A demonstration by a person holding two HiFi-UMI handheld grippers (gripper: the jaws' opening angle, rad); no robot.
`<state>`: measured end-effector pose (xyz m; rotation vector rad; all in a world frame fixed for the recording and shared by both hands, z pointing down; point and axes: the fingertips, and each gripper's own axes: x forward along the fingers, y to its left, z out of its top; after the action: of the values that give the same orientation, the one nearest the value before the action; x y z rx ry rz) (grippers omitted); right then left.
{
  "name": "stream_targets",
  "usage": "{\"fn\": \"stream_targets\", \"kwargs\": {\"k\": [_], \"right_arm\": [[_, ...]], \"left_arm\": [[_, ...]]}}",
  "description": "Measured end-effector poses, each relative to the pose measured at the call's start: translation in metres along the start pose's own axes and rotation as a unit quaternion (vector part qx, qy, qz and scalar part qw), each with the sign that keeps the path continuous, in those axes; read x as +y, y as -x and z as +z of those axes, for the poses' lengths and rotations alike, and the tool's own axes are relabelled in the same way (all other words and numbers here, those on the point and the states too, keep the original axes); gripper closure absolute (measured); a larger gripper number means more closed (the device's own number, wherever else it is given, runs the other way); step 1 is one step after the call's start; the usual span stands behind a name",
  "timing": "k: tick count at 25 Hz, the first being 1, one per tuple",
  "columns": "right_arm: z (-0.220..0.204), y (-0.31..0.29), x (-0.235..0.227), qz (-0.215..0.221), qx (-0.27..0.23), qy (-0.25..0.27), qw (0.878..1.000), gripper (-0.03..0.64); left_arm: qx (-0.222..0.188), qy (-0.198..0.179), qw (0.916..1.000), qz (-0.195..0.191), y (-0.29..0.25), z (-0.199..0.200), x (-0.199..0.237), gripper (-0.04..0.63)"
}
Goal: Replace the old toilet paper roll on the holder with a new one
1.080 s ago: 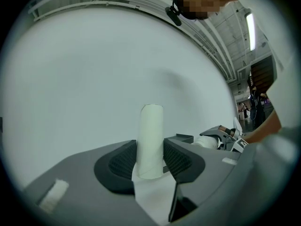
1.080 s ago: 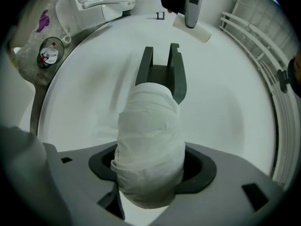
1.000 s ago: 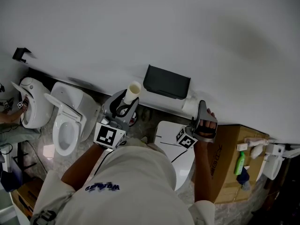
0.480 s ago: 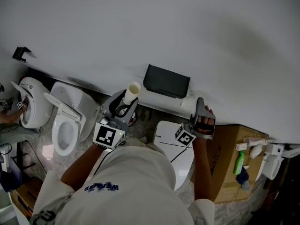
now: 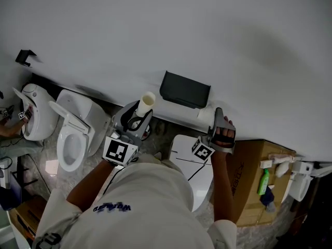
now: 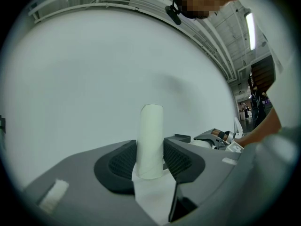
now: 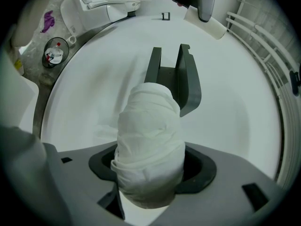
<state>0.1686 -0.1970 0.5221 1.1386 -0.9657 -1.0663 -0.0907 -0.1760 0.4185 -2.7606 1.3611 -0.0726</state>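
Cardboard core (image 5: 145,104), the spent roll, is off the holder and clamped upright in the left gripper (image 5: 139,113). Both pads press its sides, and a scrap of paper hangs under it. It sits out from the wall, left of the holder.

New roll (image 5: 206,116), white and a bit crumpled, is grasped by the right gripper (image 5: 211,119), jaws spread wide round it, just off the holder's right end.

Dark grey holder (image 5: 185,90) is fixed low on the white wall (image 5: 155,30), near its bottom edge. It looks empty: in the right gripper view its two side plates stand straight ahead of the roll, with nothing between them.

Step, as I judge it: removal is done, loading the new roll is in hand. Next move needs the roll lined up with the gap between the plates and eased in. I can't see a spindle, so how it seats is unclear. The soft roll may squash or snag on a plate.

Room: two white toilets (image 5: 72,139) on a speckled floor (image 5: 52,154) by the wall's left end. A cardboard box (image 5: 257,170) with a green bottle (image 5: 265,180) stands toward its right end.
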Motion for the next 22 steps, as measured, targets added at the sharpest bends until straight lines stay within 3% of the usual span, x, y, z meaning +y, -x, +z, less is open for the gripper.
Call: {"fn": "stream_targets", "kwargs": {"k": [17, 22], "right_arm": [[0.021, -0.007, 0.002, 0.009, -0.015, -0.010, 1.000, 0.313], [0.038, -0.003, 0.009, 0.027, -0.049, -0.008, 0.998, 0.319]], "left_arm": [[0.000, -0.002, 0.9999, 0.014, 0.011, 0.001, 0.006, 0.416], [0.013, 0.003, 0.9998, 0.014, 0.012, -0.004, 0.006, 0.416]]}}
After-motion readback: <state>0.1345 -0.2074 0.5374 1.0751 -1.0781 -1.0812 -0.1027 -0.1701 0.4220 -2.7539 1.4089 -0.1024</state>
